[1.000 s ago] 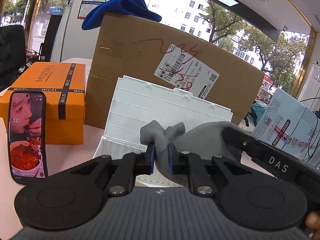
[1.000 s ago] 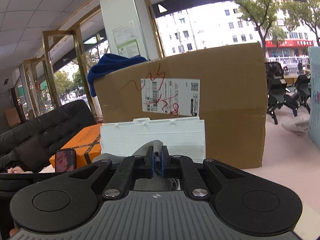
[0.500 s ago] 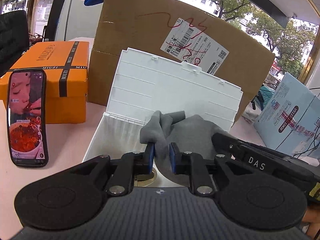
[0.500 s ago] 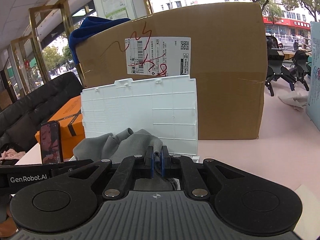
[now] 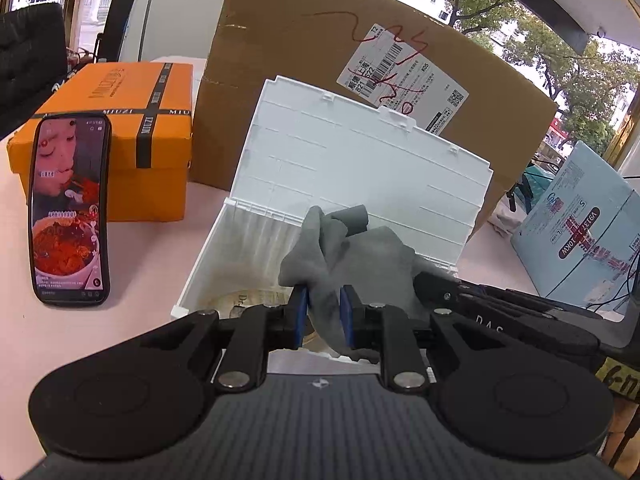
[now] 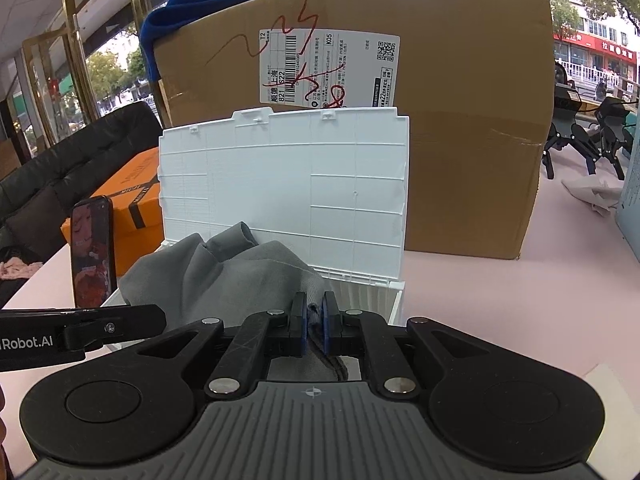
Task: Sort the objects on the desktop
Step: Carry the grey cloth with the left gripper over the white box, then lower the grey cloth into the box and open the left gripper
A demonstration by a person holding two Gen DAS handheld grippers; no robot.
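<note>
Got the grey cloth (image 5: 352, 248) hanging over the open white box (image 5: 224, 256), left gripper (image 5: 323, 312) and right gripper (image 6: 314, 322) each clamped on a fold. If I let go unevenly, I reckon it'll drape over the rim instead of dropping in, or snag the lid (image 6: 288, 184).

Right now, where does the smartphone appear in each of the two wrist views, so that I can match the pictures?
Left wrist view: the smartphone stands at the left, leaning against the orange box, screen lit.
Right wrist view: the smartphone is at the left edge, in front of the same orange box, left of the grey cloth.
Shared landmark: the open white box lid before the cardboard box.
</note>
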